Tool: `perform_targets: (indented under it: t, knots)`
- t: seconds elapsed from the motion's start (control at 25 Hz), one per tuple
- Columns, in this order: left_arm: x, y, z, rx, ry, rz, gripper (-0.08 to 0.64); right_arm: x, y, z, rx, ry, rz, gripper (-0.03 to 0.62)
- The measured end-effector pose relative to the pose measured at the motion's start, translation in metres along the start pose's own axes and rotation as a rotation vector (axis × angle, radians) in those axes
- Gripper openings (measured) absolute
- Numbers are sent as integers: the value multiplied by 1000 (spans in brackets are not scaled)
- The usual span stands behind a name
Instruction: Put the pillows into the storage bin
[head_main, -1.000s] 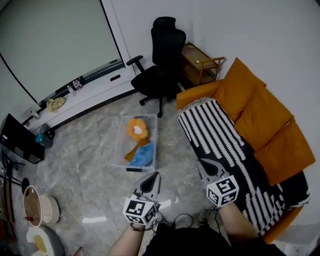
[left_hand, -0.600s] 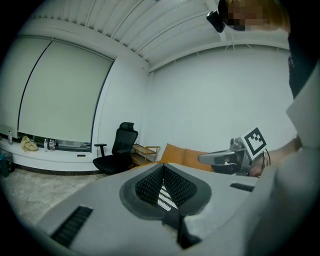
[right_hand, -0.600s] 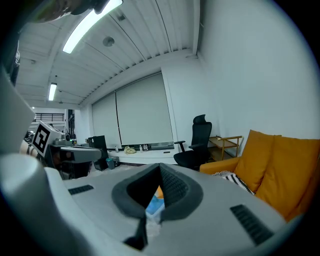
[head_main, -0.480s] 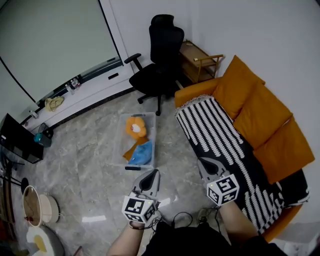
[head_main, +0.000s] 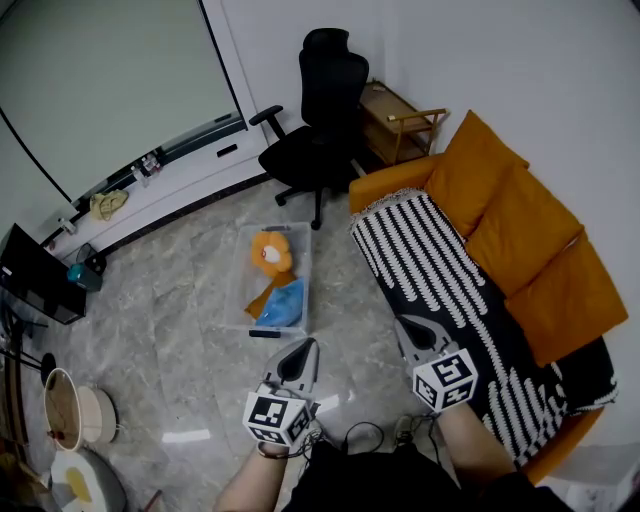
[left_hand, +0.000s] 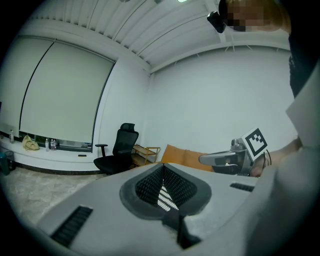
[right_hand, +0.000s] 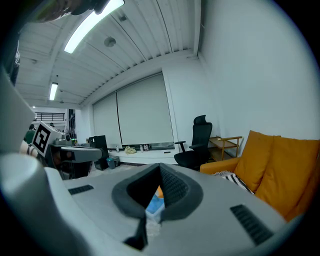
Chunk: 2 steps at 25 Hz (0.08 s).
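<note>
Closest to the person, at the bottom of the head view, the left gripper (head_main: 303, 352) and the right gripper (head_main: 410, 332) are held side by side above the marble floor (head_main: 180, 330). Each gripper's own view shows its jaws pressed together with nothing between them: the left gripper (left_hand: 162, 166) and the right gripper (right_hand: 160, 169) are both closed and empty.

Just beyond the left gripper, the clear storage bin (head_main: 238, 285) stands on the floor beside the sofa (head_main: 385, 190). An orange pillow (head_main: 270, 254) lies at its far end and a blue pillow (head_main: 284, 303) at its near end.

To the right, a black-and-white striped throw (head_main: 440, 290) covers the sofa seat, and no loose pillow lies on it. Three orange back cushions (head_main: 520, 235) lean against the wall behind it. Farther off stands a black office chair (head_main: 320, 130).

Judged from this, the task looks finished or nearly so: two pillows are in the bin and neither gripper carries anything. Whether the back cushions also count as pillows to be stored cannot be told.

No brand or readable wording shows; the only print is the square black-and-white patterns on the marker cubes (head_main: 448, 378).
</note>
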<state>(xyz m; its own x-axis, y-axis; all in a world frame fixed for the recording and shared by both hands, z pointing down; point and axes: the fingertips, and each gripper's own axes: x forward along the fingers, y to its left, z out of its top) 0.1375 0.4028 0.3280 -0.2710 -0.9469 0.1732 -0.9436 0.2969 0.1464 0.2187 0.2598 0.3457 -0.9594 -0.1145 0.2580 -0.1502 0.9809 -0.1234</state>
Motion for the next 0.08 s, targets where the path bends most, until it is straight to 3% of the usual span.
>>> perform_targets:
  t: [0.08]
  knots:
    - [-1, -1, -1, 0, 1, 0, 6, -2, 1, -2, 2, 1, 0, 3]
